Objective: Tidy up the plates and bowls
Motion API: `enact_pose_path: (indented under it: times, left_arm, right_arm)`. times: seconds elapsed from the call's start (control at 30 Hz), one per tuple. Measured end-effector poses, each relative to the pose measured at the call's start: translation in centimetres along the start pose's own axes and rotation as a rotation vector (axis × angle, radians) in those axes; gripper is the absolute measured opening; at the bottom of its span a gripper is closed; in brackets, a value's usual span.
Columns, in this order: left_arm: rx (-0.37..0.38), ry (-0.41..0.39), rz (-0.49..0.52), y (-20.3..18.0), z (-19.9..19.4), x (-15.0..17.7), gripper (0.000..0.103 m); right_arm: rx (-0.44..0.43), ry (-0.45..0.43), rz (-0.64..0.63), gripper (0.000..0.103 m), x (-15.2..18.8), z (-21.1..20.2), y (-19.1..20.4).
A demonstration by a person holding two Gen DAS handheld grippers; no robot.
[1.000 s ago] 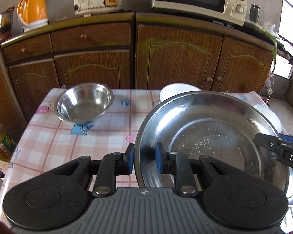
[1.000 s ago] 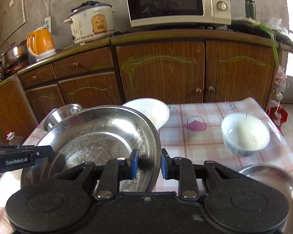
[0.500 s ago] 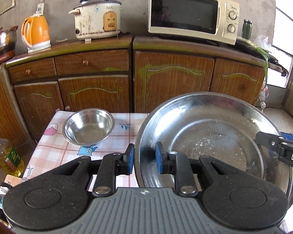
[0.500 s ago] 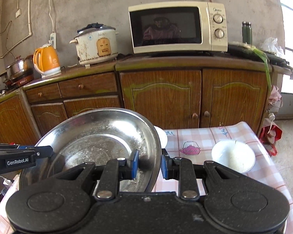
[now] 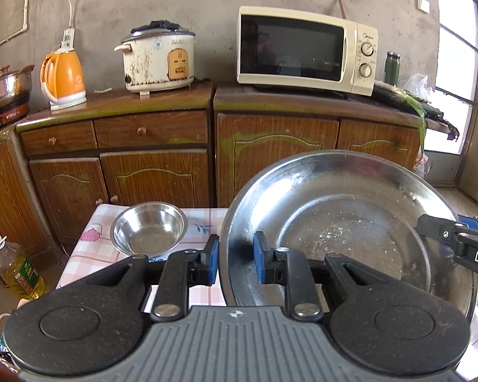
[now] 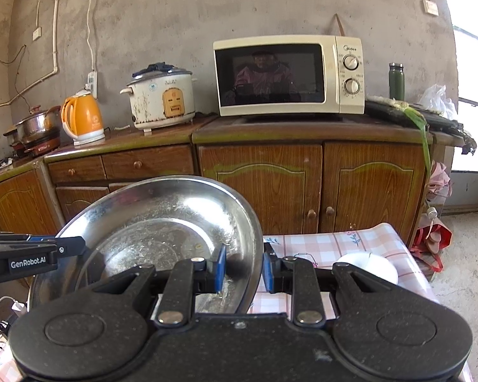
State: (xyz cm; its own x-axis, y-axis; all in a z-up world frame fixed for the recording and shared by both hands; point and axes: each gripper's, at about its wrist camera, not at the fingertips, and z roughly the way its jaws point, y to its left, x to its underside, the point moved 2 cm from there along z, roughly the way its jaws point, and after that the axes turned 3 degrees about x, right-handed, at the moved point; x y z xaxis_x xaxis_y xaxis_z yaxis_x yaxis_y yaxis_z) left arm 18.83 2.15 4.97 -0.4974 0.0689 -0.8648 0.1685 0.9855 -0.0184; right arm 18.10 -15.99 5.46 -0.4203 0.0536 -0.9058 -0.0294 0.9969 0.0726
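- Large steel basin [image 5: 344, 232] is held clear above the checked table [image 5: 89, 254], nearer than the small steel bowl [image 5: 148, 230].
- Left gripper [image 5: 235, 254] and right gripper [image 6: 243, 267] each pinch opposite rims, jaws nearly closed.
- Keep both hands level (rims are slippery) while carrying.

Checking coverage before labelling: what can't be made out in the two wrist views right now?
- Table: left wrist view, mostly hidden behind the big steel basin and left gripper.
- White bowl: right wrist view, near side cut off by the right gripper.
- Small steel bowl: absent from right wrist view, behind the basin.
- Basin underside: unseen in both.
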Motion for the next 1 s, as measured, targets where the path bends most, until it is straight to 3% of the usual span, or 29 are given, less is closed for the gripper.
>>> enact_pose_path:
  times: [1.0]
  left_arm:
    - [0.028,-0.057,0.024,-2.6,-3.9,0.1,0.023]
  right_arm:
    - [0.041,-0.082,0.015,0.031,-1.0,-6.0,-1.6]
